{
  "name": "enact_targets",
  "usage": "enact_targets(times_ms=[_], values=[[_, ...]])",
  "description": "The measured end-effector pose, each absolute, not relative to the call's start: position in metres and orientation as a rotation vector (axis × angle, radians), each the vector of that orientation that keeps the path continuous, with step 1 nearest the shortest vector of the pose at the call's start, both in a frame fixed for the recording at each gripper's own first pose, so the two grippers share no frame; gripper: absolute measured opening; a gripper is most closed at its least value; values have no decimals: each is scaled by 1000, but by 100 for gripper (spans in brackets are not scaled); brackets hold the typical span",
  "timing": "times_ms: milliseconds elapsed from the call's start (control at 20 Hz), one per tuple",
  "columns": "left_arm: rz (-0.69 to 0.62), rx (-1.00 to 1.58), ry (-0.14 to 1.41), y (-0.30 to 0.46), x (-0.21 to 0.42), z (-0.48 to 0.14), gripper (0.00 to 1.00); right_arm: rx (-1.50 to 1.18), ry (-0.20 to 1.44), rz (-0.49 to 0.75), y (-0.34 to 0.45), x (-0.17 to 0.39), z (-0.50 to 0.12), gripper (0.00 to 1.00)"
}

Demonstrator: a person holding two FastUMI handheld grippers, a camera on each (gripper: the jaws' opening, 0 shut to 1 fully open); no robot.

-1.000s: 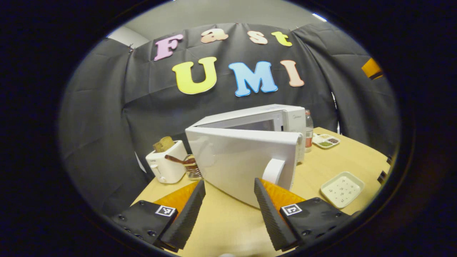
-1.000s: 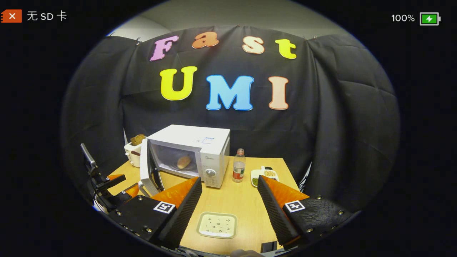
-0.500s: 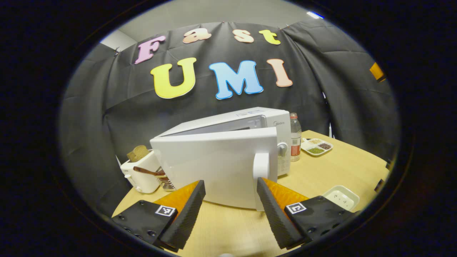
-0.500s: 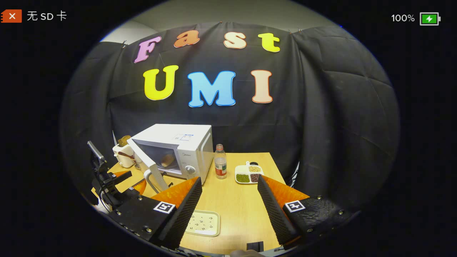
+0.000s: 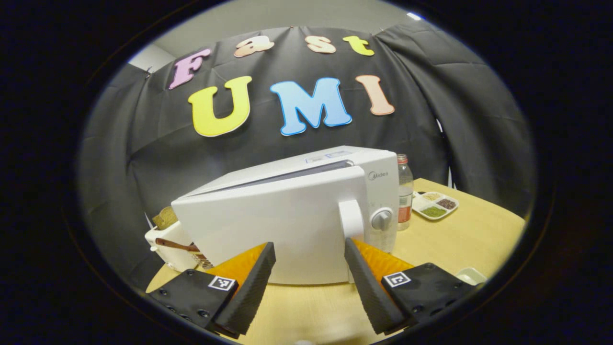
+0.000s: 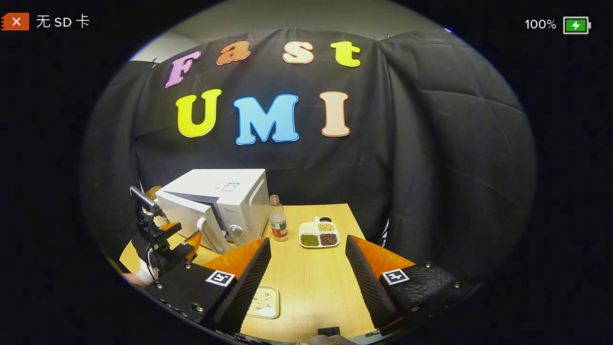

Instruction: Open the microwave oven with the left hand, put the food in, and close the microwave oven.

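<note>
Microwave oven (image 5: 287,215) door (image 5: 268,235) slightly ajar before left gripper (image 5: 309,268).

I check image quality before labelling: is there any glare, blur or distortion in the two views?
Left gripper view: sharp, evenly lit, and the microwave oven bulges from fisheye distortion. Right gripper view: also sharp, no glare on the table, and the microwave oven looks small and bent near the edge.

The toaster (image 5: 165,239) sits mostly hidden behind the microwave door (image 5: 268,230).
</note>
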State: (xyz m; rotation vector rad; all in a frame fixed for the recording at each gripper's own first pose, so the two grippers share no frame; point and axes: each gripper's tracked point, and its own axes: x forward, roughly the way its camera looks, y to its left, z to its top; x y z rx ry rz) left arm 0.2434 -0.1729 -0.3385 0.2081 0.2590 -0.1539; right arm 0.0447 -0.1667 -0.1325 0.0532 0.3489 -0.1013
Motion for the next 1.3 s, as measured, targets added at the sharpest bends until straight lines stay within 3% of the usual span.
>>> enact_targets(times_ms=[50, 250, 400, 450, 500, 700, 800, 900, 950, 1000, 1200, 1300], values=[[-151, 202, 256, -176, 250, -339, 97, 48, 352, -106, -169, 45, -134, 96], [-137, 229, 254, -182, 269, -338, 100, 20, 361, -122, -181, 47, -140, 96], [-143, 206, 257, -188, 269, -341, 94, 31, 376, -127, -183, 48, -146, 96], [-134, 198, 252, -187, 270, -340, 100, 35, 379, -128, -183, 49, -146, 96], [-128, 184, 252, -187, 269, -341, 95, 40, 379, -124, -182, 50, -147, 96], [-125, 142, 238, -188, 276, -340, 98, 25, 370, -107, -176, 53, -143, 96], [36, 161, 251, -152, 296, -337, 99, 29, 377, -95, -171, 53, -145, 96], [37, 67, 260, -155, 312, -333, 100, 25, 383, -80, -165, 52, -147, 96], [28, 58, 256, -154, 311, -327, 94, 20, 379, -79, -164, 51, -145, 96], [34, 81, 241, -149, 309, -321, 100, 17, 381, -78, -164, 51, -147, 96], [-10, 114, 277, -156, 280, -333, 95, 36, 384, -57, -158, 54, -148, 96], [-29, 109, 292, -158, 257, -331, 99, 39, 369, -43, -153, 57, -143, 96]])
